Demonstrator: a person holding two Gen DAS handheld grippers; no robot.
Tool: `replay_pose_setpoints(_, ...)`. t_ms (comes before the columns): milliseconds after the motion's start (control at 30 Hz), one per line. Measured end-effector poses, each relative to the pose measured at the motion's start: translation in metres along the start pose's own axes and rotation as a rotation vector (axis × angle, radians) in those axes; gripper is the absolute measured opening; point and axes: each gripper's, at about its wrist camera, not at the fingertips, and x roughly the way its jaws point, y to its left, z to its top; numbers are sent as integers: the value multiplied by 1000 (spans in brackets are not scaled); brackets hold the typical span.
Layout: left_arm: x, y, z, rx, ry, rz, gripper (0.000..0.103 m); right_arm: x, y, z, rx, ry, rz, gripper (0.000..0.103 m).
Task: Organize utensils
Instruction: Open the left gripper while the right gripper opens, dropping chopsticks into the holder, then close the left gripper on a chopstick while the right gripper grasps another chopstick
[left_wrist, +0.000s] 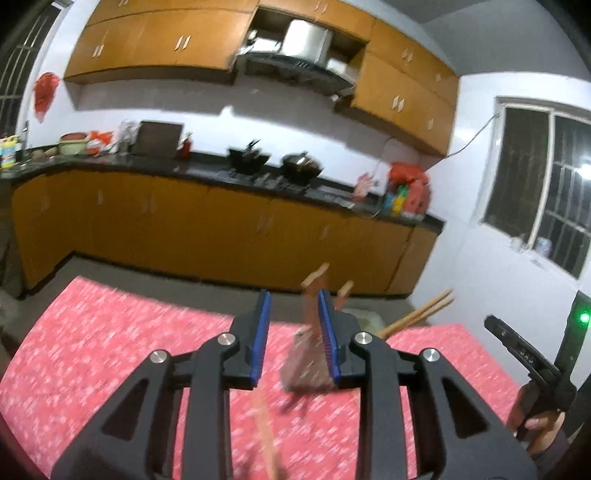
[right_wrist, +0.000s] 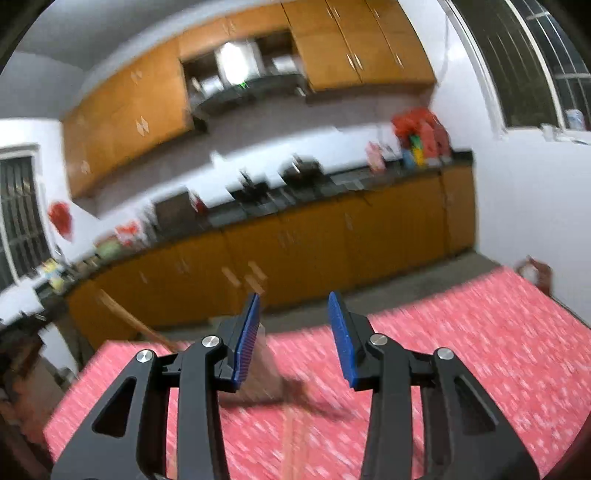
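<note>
Both views are motion-blurred. My left gripper (left_wrist: 293, 334) is open and empty above a red patterned table (left_wrist: 110, 332). A brown utensil holder (left_wrist: 306, 365) stands just inside its right finger, with wooden utensil handles (left_wrist: 314, 275) sticking up from it. A wooden chopstick (left_wrist: 267, 439) lies on the cloth below the gripper. My right gripper (right_wrist: 293, 336) is open and empty. The brown holder (right_wrist: 266, 376) sits by its left finger, and a blurred wooden utensil (right_wrist: 293, 439) lies on the cloth between the arms. The right gripper body also shows in the left wrist view (left_wrist: 524, 354).
Wooden chopsticks (left_wrist: 417, 314) stick out over a white container (left_wrist: 365, 319) at the table's far edge. A long wooden handle (right_wrist: 136, 321) leans at the table's left far corner. Orange kitchen cabinets (left_wrist: 221, 225) with a dark counter and woks (left_wrist: 273, 162) run behind the table.
</note>
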Motion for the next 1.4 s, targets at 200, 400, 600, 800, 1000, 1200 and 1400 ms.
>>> replay_pose_setpoints(200,29,36,-71,6,215,127,28,64,-13,-73,37,350,2,21)
replay_pose_setpoints(400,52,48,-122,-22,368,132,27,97,11,-117,-3,483,54,17)
replay_pose_setpoints(600,58,49,-151,-34,437,99,27,111,21,-135,-65,513,24,16)
replay_pose_setpoints(800,64,41,-161,-39,473,55,27,104,9,-133,-90,477,-58,8)
replay_pose_setpoints(1000,68,29,-172,-13,511,15,27,100,-17,-127,-31,463,-124,8)
replay_pose_setpoints(1200,77,18,-179,22,551,18,24,99,-15,-128,-50,459,-124,8)
replay_pose_setpoints(1400,81,10,-187,69,565,47,20,97,-15,-129,-53,461,-114,8)
